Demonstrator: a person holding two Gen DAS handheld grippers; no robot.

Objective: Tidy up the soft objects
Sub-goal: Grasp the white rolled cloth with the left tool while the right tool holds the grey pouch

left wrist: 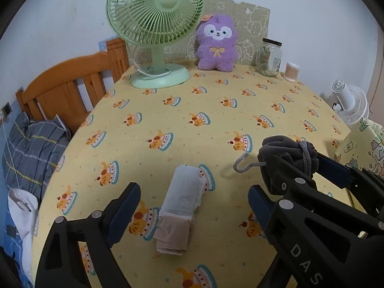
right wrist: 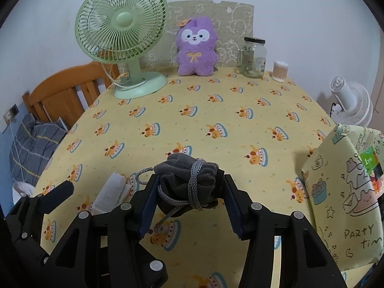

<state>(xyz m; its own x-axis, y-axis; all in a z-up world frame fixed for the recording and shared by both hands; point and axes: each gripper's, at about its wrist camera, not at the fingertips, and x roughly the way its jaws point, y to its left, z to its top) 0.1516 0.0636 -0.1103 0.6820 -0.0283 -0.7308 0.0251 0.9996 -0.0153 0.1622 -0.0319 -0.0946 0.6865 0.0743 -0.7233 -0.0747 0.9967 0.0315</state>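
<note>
— What is the right gripper [right wrist: 189, 192] doing?
— It squeezes a gray pouch [right wrist: 189, 180] tied with a cord [right wrist: 195, 184], up over the yellow tablecloth [right wrist: 216, 100].
— And the left gripper [left wrist: 194, 206]?
— Its fingers are wide apart. A rolled white cloth [left wrist: 180, 206] lies on the table between them.
— What is far back?
— A purple plush toy [left wrist: 216, 43] beside a green fan [left wrist: 156, 12].

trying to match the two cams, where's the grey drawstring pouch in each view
Left wrist: the grey drawstring pouch sits at right of centre, clamped in the right gripper.
Right wrist: lower centre, between that gripper's fingers.
Shared landmark: the purple plush against the back wall, right of the green fan.
</note>
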